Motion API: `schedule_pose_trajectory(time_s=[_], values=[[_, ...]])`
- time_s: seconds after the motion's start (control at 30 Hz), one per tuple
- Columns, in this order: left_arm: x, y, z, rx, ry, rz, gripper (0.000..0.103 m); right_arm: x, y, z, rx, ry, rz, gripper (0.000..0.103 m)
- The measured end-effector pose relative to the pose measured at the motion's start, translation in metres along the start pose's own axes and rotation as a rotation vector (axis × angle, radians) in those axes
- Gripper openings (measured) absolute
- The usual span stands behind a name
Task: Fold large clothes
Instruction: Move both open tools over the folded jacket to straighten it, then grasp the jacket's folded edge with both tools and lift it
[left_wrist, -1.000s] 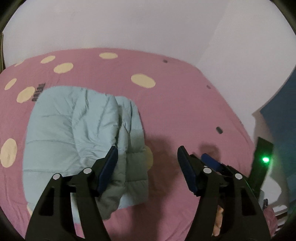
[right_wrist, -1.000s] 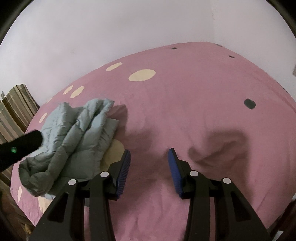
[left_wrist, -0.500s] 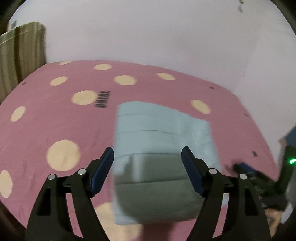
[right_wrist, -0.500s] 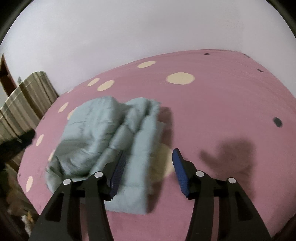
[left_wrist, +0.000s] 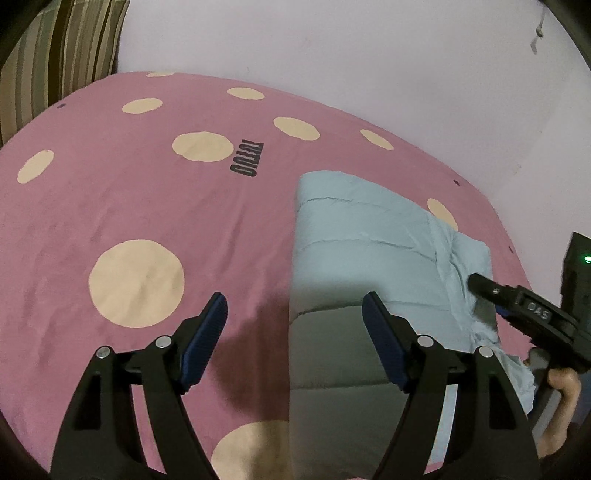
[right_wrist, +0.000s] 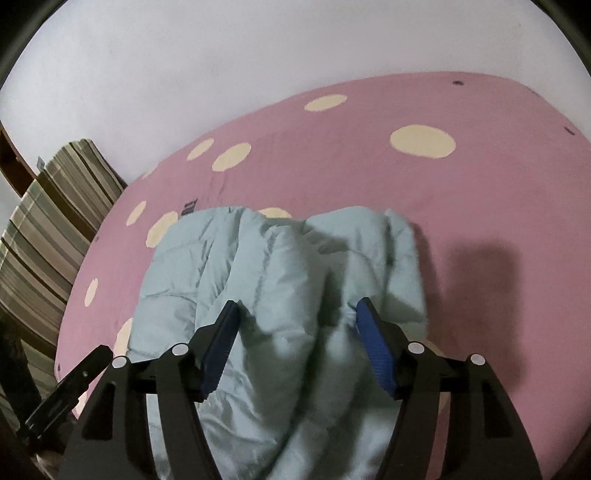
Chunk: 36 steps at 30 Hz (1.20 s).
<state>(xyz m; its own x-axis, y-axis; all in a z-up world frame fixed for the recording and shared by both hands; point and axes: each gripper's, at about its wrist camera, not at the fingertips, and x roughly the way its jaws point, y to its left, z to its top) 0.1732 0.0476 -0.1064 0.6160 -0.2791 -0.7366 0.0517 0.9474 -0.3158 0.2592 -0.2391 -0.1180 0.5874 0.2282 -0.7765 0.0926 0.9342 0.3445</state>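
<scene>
A pale blue quilted puffer jacket (left_wrist: 365, 251) lies folded into a thick block on a pink bed cover with cream dots (left_wrist: 122, 206). My left gripper (left_wrist: 295, 314) is open above the jacket's left edge; its right finger is over the jacket, its left finger over the cover. In the right wrist view the jacket (right_wrist: 280, 266) lies bunched with puffy folds. My right gripper (right_wrist: 295, 319) is open low over those folds, a finger on each side of a ridge. The right gripper also shows in the left wrist view (left_wrist: 524, 306) at the jacket's right side.
A striped folded blanket (right_wrist: 51, 229) sits at the left end of the bed, also in the left wrist view (left_wrist: 55, 55). A pale wall (left_wrist: 332, 48) runs behind the bed. A dark device with a green light (left_wrist: 581, 266) stands at the right.
Both grippers swung left. The left one now sits over the jacket's left edge. The right one moved from bare cover onto the jacket's folds. Both stayed open.
</scene>
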Motion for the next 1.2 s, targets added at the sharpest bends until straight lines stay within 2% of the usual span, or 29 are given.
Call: schedule_pose_trajectory(time_s=[0.13,0.23,0.33,0.4,0.5,0.83,0.97,1.07,1.2], values=[[0.003,0.002,0.003,0.003,-0.006,-0.033,0.075,0.009,0.006,0.000,-0.007,0.014,0.014,0.020],[0.000,-0.006,0.004,0.026,-0.016,-0.061,0.075,-0.003,0.004,0.004,0.000,-0.011,0.047,0.012],[0.001,-0.020,0.005,0.069,-0.024,-0.082,0.075,-0.017,-0.003,0.009,-0.020,-0.050,0.023,0.012],[0.010,-0.032,0.003,0.108,-0.007,-0.068,0.075,-0.018,-0.013,0.010,-0.026,-0.051,-0.007,0.012],[0.030,-0.049,-0.003,0.170,0.029,-0.020,0.075,-0.006,-0.038,0.007,0.011,-0.016,-0.033,0.012],[0.078,-0.066,-0.018,0.236,0.156,0.018,0.078,0.048,-0.082,-0.009,0.074,0.119,-0.021,0.015],[0.092,-0.061,-0.024,0.240,0.182,0.015,0.078,0.056,-0.085,-0.013,0.068,0.127,-0.017,0.015],[0.092,-0.055,-0.025,0.205,0.187,-0.020,0.078,0.052,-0.084,-0.015,0.072,0.112,-0.014,0.015],[0.075,-0.050,-0.018,0.176,0.177,-0.040,0.077,0.034,-0.077,-0.011,0.062,0.086,-0.014,0.022]])
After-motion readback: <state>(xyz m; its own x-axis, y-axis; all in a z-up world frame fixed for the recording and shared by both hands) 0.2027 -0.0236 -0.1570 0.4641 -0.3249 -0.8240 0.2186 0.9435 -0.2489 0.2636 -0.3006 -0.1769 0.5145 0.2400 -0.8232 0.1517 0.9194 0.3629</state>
